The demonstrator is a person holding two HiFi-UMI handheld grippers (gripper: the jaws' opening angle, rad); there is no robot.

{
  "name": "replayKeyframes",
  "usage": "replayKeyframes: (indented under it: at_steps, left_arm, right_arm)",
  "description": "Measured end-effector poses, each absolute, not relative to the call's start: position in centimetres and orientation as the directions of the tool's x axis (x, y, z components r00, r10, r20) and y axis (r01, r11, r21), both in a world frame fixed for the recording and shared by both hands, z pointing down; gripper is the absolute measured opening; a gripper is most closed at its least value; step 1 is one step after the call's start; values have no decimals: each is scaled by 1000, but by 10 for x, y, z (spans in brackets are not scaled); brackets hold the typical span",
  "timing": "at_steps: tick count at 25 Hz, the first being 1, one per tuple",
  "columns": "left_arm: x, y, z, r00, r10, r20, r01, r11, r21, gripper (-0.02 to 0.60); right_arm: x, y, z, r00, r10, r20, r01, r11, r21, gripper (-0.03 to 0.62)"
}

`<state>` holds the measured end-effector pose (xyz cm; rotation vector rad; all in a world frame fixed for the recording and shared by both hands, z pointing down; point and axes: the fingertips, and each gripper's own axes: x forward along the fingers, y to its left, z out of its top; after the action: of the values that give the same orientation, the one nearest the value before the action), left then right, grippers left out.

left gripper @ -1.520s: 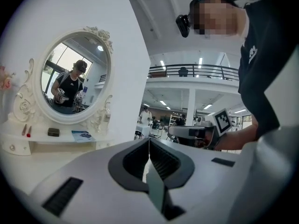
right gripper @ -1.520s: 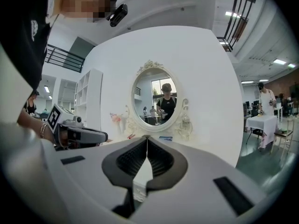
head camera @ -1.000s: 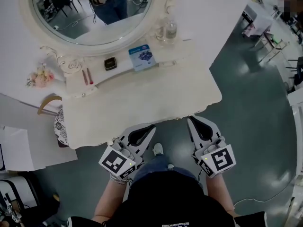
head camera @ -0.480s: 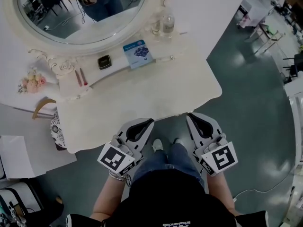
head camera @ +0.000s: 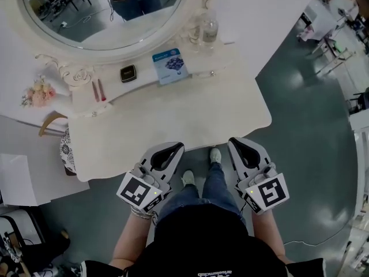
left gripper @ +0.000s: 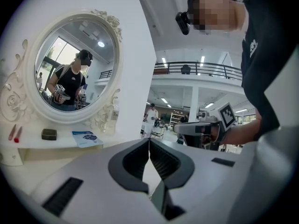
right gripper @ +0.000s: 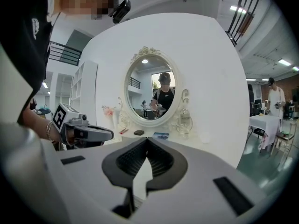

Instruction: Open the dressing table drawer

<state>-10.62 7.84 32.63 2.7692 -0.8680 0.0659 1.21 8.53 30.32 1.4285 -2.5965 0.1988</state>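
Your left gripper [left gripper: 149, 140] has its 2 dark pads pressed together at the tips with nothing between them, and your right gripper [right gripper: 147, 139] is the same, pinched tight on nothing. From above, both point forward side by side, well apart from each other, with your legs and shoes over the grey floor [head camera: 300, 154] between them. Their tips sit at the front edge of the white dressing table [head camera: 173, 120], the left one just overlapping that edge and the right one just short of it. The drawer lies under that edge, and no view shows its front or handle. Farther back, on the raised shelf, a small dark case [head camera: 128, 73] lies beside a blue booklet [head camera: 170, 66], with 2 red sticks [head camera: 98, 90] to the left of the case and a clear bottle [head camera: 209, 30] to the right by the frame of the oval mirror [head camera: 104, 10]. Pink flowers [head camera: 37, 92] sit at the far left.
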Motion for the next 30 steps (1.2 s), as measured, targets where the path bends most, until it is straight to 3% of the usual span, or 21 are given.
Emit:
replayKeyframes:
  at_steps: [30]
  left_arm:
    - [-14,-34,344,612,-768,188,-789,-575,217,18]
  right_arm:
    - [90,-51,328,-760,-590,273,-628,774,-74,18]
